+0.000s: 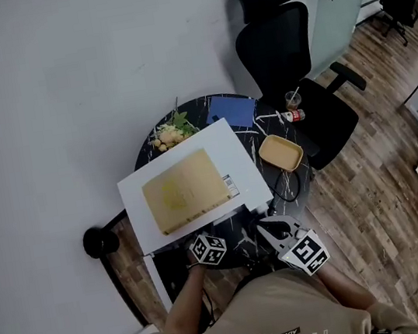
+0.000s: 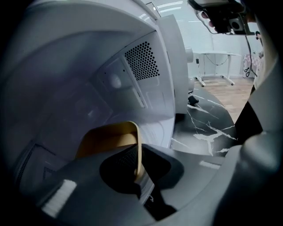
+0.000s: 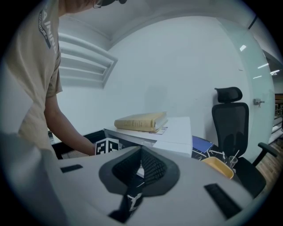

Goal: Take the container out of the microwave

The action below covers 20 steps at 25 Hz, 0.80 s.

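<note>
Likely an office: swivel chair (image 1: 278, 49).

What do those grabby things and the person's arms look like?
The left gripper and right gripper are grey plastic with black ribbed pads, each carrying a white cube with black square markers. The person wears a beige short-sleeved T-shirt.

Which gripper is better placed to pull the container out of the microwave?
Left. The left gripper is shut on the rim of the container inside the microwave; the right gripper is outside, shut on nothing.
</note>
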Tool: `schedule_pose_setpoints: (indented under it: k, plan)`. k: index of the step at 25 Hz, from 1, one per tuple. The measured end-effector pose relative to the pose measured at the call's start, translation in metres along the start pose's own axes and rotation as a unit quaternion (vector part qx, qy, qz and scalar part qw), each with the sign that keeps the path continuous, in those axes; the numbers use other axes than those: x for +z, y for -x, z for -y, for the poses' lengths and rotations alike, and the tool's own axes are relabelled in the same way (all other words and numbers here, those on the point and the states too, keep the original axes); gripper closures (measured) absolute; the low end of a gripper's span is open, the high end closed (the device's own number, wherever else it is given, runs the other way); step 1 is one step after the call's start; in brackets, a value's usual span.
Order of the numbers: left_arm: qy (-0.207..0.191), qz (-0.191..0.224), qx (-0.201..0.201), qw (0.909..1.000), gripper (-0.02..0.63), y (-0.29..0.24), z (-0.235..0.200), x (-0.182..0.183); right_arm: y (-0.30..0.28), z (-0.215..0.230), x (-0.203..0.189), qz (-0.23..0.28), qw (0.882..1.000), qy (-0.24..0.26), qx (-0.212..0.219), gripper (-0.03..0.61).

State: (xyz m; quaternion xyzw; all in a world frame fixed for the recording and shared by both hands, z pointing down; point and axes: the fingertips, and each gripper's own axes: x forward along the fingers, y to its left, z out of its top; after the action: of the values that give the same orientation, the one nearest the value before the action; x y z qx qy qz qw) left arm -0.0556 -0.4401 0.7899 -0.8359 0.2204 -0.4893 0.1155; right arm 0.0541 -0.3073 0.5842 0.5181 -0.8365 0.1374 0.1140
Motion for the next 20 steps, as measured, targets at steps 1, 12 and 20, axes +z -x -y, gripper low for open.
schedule_pose_setpoints:
  k: [1, 12, 20]
  plan:
    - [0.000, -0.001, -0.001, 1.0000, 0.584, 0.001, 0.001, 0.001, 0.000, 0.001, 0.000, 0.002, 1.000, 0.000, 0.000, 0.571]
    - [0.012, 0.013, -0.003, 0.9998, 0.586, 0.042, 0.014, 0.009, 0.004, -0.004, 0.002, 0.011, 1.000, -0.003, 0.011, 0.571]
    - [0.045, 0.040, -0.011, 0.9981, 0.586, 0.068, 0.026, 0.020, -0.009, -0.020, 0.010, 0.001, 0.999, 0.013, 0.042, 0.571]
